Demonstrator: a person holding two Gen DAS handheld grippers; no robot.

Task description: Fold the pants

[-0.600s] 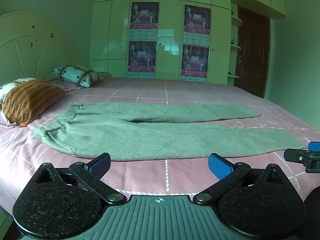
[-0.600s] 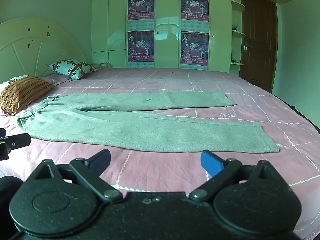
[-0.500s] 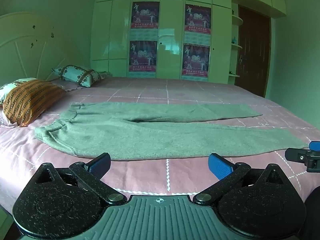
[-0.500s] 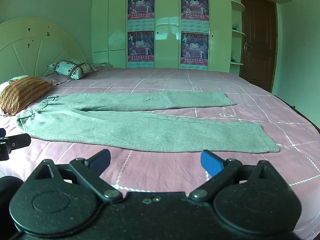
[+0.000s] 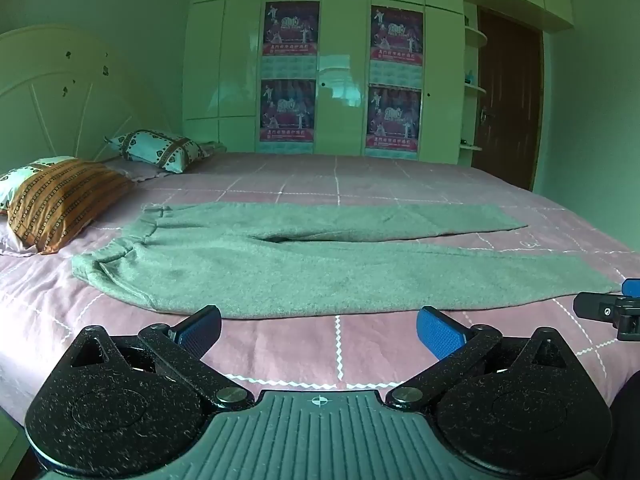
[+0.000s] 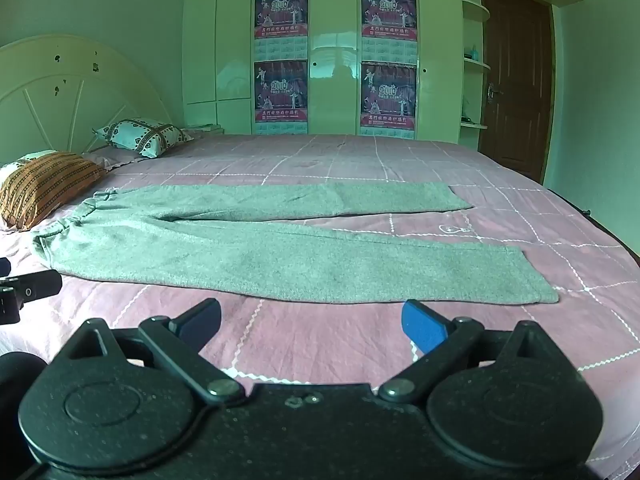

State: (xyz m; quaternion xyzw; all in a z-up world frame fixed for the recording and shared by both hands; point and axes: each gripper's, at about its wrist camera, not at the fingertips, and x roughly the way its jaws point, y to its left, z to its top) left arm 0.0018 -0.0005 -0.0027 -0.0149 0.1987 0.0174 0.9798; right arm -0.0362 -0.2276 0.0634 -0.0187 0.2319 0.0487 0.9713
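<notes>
Far left: two pillows, a striped one [image 5: 64, 200] and a patterned one [image 5: 158, 150], are lying against the headboard [image 5: 60, 92], clear of the work.

Left to centre: the pants [image 5: 304, 264] are lying flat on the pink bedspread [image 5: 280, 344], waistband [image 5: 116, 252] at the left near the striped pillow, both legs running to the right. The far leg [image 6: 304, 198] and near leg [image 6: 320, 268] are splaying apart toward the cuffs. No fold is showing yet.

Near, left: I am holding the left gripper [image 5: 319, 326] with its jaws standing wide and nothing between them, only bedspread. It is sitting just short of the near leg's front edge, toward the waist end.

Near, right: I am holding the right gripper [image 6: 311, 320] likewise spread wide and empty, just short of the same edge, toward the cuff [image 6: 536, 280]. Each tool's tip is peeking into the other's view at the frame edge.

Change since half a second ago: next to none. Both views are creeping very slightly nearer the cloth; the pants are lying exactly as they were, and neither jaw is narrowing.

Meaning for the task, as I judge it: I am still in the approach, with the folding entirely ahead. The likely first step is pinching the near leg at both ends and carrying it over the far leg.

Far: wardrobe [image 5: 340, 60] with posters, door [image 5: 508, 100] at right.
</notes>
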